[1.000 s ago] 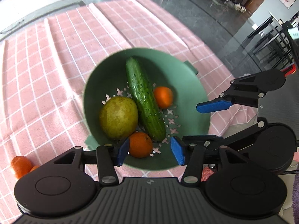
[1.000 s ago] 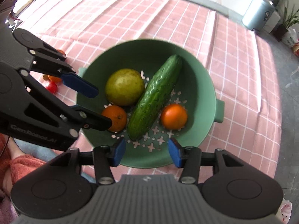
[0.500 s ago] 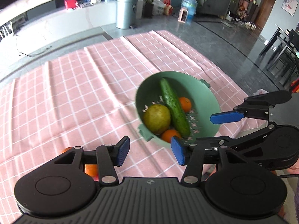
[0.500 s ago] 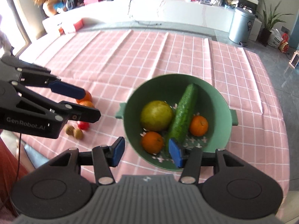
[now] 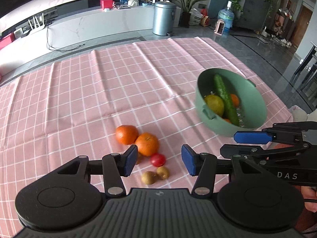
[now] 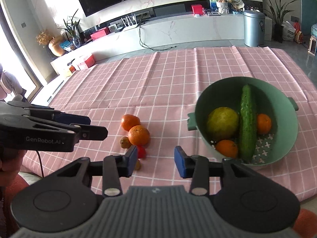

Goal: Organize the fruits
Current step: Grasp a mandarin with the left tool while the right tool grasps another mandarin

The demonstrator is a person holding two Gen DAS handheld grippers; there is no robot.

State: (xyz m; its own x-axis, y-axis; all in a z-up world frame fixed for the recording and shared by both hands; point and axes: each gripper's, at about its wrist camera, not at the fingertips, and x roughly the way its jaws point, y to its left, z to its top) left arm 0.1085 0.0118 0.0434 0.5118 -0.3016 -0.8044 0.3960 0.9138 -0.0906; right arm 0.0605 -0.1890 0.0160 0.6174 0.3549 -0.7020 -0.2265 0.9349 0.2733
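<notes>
1. While both are hovering above the near edge of the counter, the left tool (image 5: pixel 159 159) is keeping its blue pads spread with nothing between them, and the right tool (image 6: pixel 155 161) is standing spread and empty as well.
2. Just beyond the left tool, a red tomato (image 5: pixel 158 159) is lying on the pink checked cloth (image 5: pixel 99 91), with two small brown fruits (image 5: pixel 155 175) sitting side by side nearer the camera.
3. Two loose oranges (image 5: pixel 136 138) are resting a little farther out, touching each other, the nearer one just beside the tomato.
4. Seen from the right wrist view, another small brown fruit (image 6: pixel 125 142) is sitting against the left side of the nearer orange.
5. To the right, well apart from the loose fruit, a green colander bowl (image 6: pixel 285 154) is standing on the cloth.
6. Inside it, a cucumber (image 6: pixel 247 123) is lying lengthwise from near to far, a yellow-green pear (image 6: pixel 222 123) is sitting on its left, one orange (image 6: pixel 226 148) is lying near the front and another (image 6: pixel 264 123) is sitting on the cucumber's right.
7. Far behind the counter, a grey bin (image 6: pixel 254 28) is standing by a long white bench.
</notes>
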